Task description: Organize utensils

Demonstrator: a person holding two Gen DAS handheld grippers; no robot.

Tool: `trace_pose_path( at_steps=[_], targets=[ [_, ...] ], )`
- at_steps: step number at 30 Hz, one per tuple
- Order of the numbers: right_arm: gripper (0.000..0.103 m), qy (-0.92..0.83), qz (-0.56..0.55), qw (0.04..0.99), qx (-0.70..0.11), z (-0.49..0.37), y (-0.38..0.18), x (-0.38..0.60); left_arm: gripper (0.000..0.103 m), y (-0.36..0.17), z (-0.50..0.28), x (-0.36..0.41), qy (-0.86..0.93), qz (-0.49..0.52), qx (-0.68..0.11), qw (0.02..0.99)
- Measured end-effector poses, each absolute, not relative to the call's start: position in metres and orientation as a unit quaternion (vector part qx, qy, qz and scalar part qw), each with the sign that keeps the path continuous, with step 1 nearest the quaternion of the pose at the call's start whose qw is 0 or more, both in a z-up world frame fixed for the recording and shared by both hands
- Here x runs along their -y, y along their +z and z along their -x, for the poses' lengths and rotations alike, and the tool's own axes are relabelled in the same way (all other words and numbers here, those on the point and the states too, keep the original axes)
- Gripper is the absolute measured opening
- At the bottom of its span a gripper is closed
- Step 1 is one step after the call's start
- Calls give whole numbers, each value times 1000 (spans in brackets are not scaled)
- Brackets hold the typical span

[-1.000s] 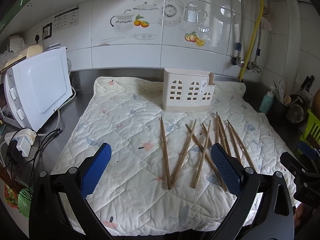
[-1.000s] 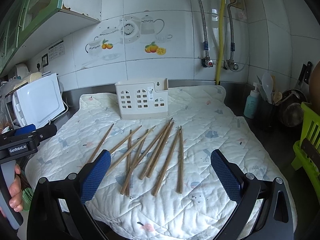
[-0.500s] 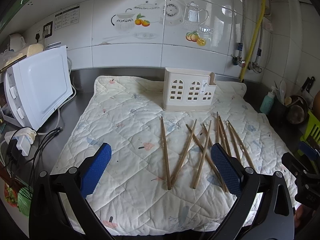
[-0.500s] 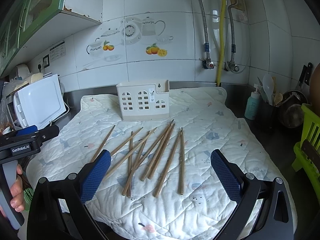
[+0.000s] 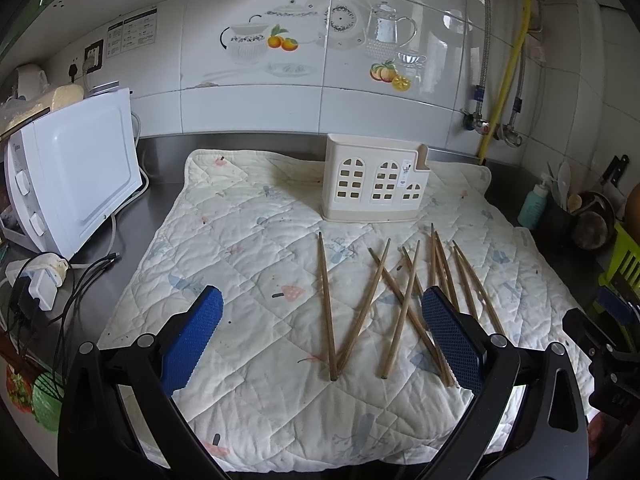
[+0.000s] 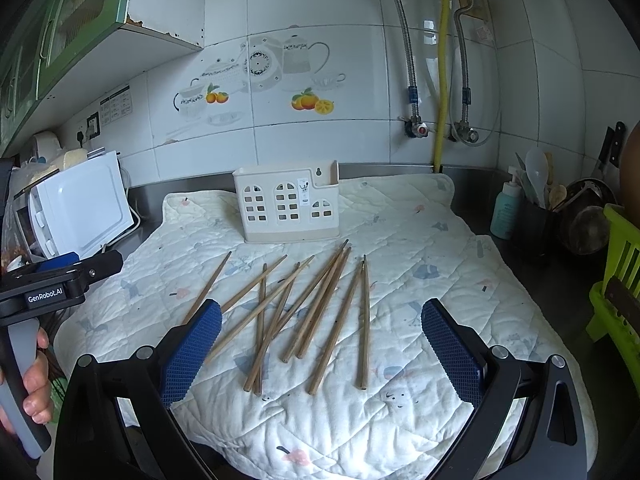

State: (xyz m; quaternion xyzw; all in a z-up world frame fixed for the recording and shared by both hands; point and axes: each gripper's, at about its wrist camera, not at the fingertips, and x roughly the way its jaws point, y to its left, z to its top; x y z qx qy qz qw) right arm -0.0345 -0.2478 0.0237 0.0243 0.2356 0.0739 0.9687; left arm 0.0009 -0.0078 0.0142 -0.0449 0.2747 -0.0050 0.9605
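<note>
Both tools hang spread and empty above a quilted mat (image 6: 420, 248) on a steel kitchen surface (image 5: 160, 184): the left tool (image 5: 320, 336) and the right tool (image 6: 320, 336) each frame a loose scatter of wooden chopsticks (image 6: 316, 312), some crossing one another. Just beyond the chopsticks stands a cream utensil holder (image 6: 286, 202) with window-shaped cutouts, upright on the mat. A white microwave (image 5: 76, 172) sits off the mat's left edge.

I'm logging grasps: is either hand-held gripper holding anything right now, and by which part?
Nothing is held. The left hand-held gripper and right hand-held gripper are both open and empty; the brown wooden chopsticks lie loose on the white quilted mat.
</note>
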Motion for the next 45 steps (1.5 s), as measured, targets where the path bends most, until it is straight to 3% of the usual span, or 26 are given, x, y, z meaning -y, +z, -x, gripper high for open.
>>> trace_pose_path(
  at_steps=[17,22,32,34,39,45],
  targets=[
    [95,62,-26,968,-242,34,8,255,97,0,-12,-10,17,63,-281,958],
    [95,60,-32,965,-255,31,-3,260,80,-20,-23,-18,24,67,-310,948],
    [79,67,-45,955,-285,15,-28,265,53,-65,-51,-12,-13,82,-373,924],
    [76,66,-46,953,-291,12,-33,266,44,-73,-57,-7,-29,88,-383,919],
    [68,66,-49,949,-305,4,-46,268,41,-83,-70,4,-54,99,-393,913],
    [68,66,-56,945,-316,-7,-55,272,41,-90,-85,12,-58,88,-402,910]
  ],
)
